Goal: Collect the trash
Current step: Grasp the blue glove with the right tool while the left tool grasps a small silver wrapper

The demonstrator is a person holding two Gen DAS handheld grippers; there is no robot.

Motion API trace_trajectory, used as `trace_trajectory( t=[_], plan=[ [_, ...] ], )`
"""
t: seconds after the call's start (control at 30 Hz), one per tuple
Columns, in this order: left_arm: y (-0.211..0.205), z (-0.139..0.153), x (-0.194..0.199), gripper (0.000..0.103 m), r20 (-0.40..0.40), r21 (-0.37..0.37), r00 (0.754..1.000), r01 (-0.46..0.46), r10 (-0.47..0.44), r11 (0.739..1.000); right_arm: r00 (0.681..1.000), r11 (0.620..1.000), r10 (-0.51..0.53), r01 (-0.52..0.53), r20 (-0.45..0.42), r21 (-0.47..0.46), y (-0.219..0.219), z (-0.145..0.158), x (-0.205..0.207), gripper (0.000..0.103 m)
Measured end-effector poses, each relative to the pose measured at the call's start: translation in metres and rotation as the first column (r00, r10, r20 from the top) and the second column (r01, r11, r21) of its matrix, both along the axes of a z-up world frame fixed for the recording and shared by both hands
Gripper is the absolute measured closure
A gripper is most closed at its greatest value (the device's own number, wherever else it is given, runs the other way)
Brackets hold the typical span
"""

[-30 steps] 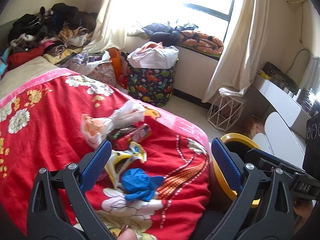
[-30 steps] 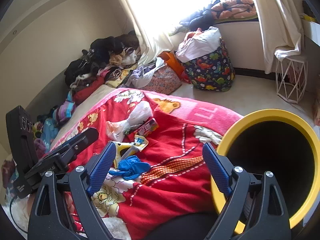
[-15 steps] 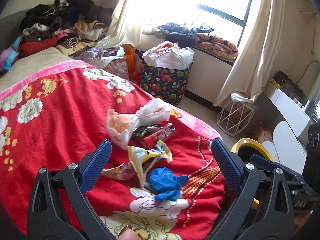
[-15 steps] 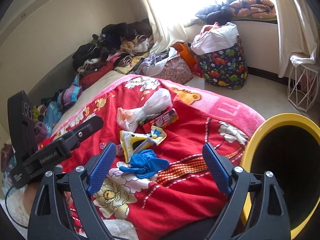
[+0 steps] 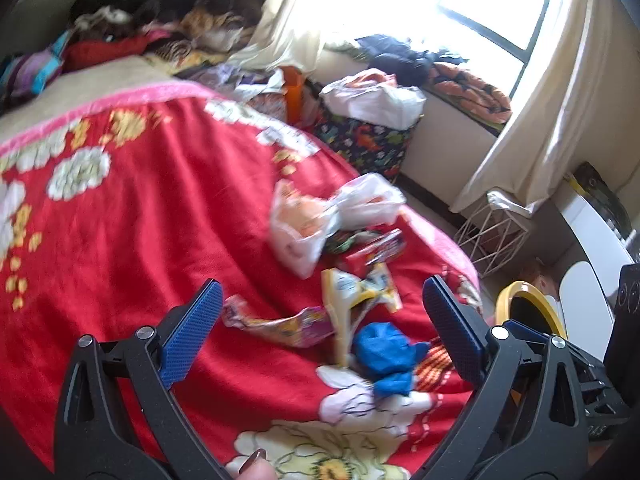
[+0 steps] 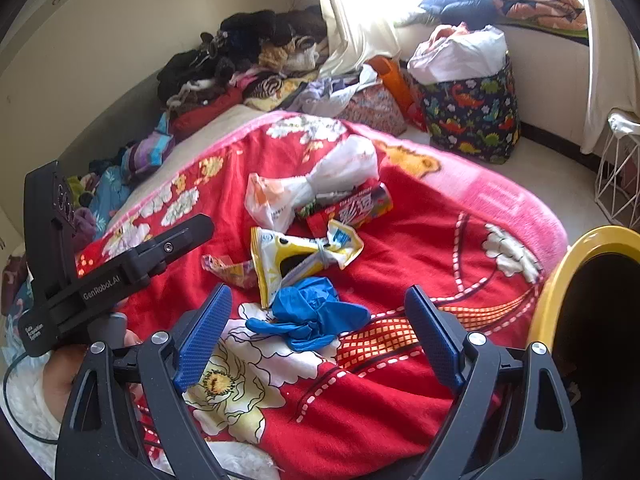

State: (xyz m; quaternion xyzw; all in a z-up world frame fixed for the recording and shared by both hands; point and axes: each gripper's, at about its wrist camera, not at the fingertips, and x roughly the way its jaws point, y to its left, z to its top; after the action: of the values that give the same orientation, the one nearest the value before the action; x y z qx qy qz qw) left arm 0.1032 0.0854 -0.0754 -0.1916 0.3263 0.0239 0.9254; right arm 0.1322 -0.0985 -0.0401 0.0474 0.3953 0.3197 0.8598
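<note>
Now we hold both grippers over the trash on the bed.
Our left gripper (image 5: 320,332) and right gripper (image 6: 318,330) have fingers spread wide, empty; blue glove (image 6: 308,316), yellow wrapper (image 6: 296,258) and plastic bag (image 6: 320,184) lie on the blanket (image 6: 420,248), bin (image 6: 560,280) beside.

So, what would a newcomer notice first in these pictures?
First the red flowered blanket covering the bed, with a small heap of trash in its middle: a white plastic bag, a yellow wrapper and blue gloves. At the right edge stands a yellow-rimmed bin.
</note>
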Motion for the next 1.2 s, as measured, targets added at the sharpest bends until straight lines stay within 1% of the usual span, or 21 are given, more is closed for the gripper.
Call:
trace_trajectory(
  t=[0.03,0.17,0.23,0.3,0.37,0.47,0.5,0.53,0.57,0.6,0.63,0.67,0.7,0.73,0.8,0.83,0.9,0.97,1.07,1.2],
  plan=[
    [0.005,-0.005,0.001,0.012,-0.014,-0.014,1.0,-0.012,0.012,1.0,1.0,1.0,0.004,-0.004,-0.007,-0.003,0.002,-0.003,0.002,0.018],
    [0.018,-0.024,0.003,0.025,-0.075,-0.061,0.996,-0.056,0.052,0.997,0.999,0.999,0.02,-0.022,-0.045,-0.033,0.014,-0.019,0.011,0.018],
    [0.023,-0.033,0.003,0.028,-0.1,-0.097,0.993,-0.069,0.06,0.993,0.997,0.998,0.032,-0.035,-0.067,-0.049,0.021,-0.028,0.016,0.018],
    [0.026,-0.041,0.003,0.041,-0.12,-0.126,0.991,-0.082,0.067,0.989,0.996,0.997,0.04,-0.045,-0.083,-0.06,0.027,-0.036,0.021,0.018],
    [0.029,-0.047,0.003,0.044,-0.137,-0.155,0.988,-0.096,0.075,0.983,0.994,0.996,0.05,-0.058,-0.101,-0.069,0.034,-0.044,0.025,0.018],
    [0.034,-0.054,0.006,0.051,-0.151,-0.205,0.985,-0.119,0.088,0.971,0.987,0.994,0.077,-0.087,-0.141,-0.061,0.043,-0.057,0.031,0.022],
    [0.036,-0.056,0.006,0.053,-0.153,-0.222,0.984,-0.125,0.092,0.967,0.984,0.994,0.087,-0.097,-0.156,-0.059,0.046,-0.062,0.032,0.025],
    [0.037,-0.056,0.006,0.053,-0.153,-0.237,0.984,-0.131,0.097,0.963,0.981,0.992,0.096,-0.108,-0.171,-0.059,0.049,-0.066,0.033,0.032],
    [0.037,-0.057,0.007,0.053,-0.153,-0.25,0.983,-0.135,0.099,0.959,0.977,0.991,0.108,-0.121,-0.185,-0.063,0.051,-0.071,0.033,0.035],
    [0.038,-0.058,0.008,0.055,-0.156,-0.254,0.983,-0.138,0.1,0.957,0.977,0.989,0.116,-0.13,-0.181,-0.07,0.053,-0.074,0.031,0.04],
    [0.038,-0.058,0.008,0.056,-0.156,-0.254,0.982,-0.139,0.101,0.957,0.977,0.988,0.124,-0.138,-0.171,-0.072,0.054,-0.074,0.029,0.047],
    [0.036,-0.058,0.01,0.06,-0.157,-0.252,0.982,-0.139,0.101,0.958,0.976,0.986,0.141,-0.153,-0.166,-0.062,0.054,-0.074,0.026,0.051],
    [0.036,-0.058,0.011,0.064,-0.158,-0.248,0.982,-0.138,0.101,0.959,0.975,0.986,0.147,-0.158,-0.167,-0.055,0.054,-0.074,0.025,0.059],
    [0.036,-0.059,0.011,0.067,-0.159,-0.245,0.982,-0.138,0.101,0.96,0.974,0.986,0.15,-0.16,-0.17,-0.044,0.051,-0.073,0.023,0.066],
    [0.035,-0.06,0.012,0.074,-0.163,-0.246,0.981,-0.14,0.101,0.959,0.973,0.987,0.151,-0.158,-0.177,-0.026,0.046,-0.071,0.021,0.072],
    [0.035,-0.061,0.012,0.076,-0.164,-0.245,0.981,-0.14,0.102,0.959,0.972,0.987,0.152,-0.157,-0.179,-0.019,0.045,-0.069,0.019,0.074],
    [0.035,-0.062,0.012,0.085,-0.164,-0.242,0.981,-0.139,0.101,0.96,0.972,0.988,0.154,-0.157,-0.18,-0.007,0.041,-0.067,0.016,0.077],
    [0.034,-0.062,0.011,0.091,-0.165,-0.244,0.982,-0.132,0.093,0.961,0.972,0.988,0.152,-0.153,-0.178,0.003,0.037,-0.065,0.011,0.079],
    [0.033,-0.06,0.01,0.096,-0.159,-0.244,0.983,-0.126,0.089,0.962,0.974,0.988,0.151,-0.151,-0.172,0.016,0.033,-0.06,0.004,0.081],
    [0.031,-0.05,0.004,0.098,-0.134,-0.234,0.988,-0.108,0.078,0.966,0.975,0.988,0.155,-0.153,-0.157,0.028,0.028,-0.053,-0.006,0.081]
  ],
)
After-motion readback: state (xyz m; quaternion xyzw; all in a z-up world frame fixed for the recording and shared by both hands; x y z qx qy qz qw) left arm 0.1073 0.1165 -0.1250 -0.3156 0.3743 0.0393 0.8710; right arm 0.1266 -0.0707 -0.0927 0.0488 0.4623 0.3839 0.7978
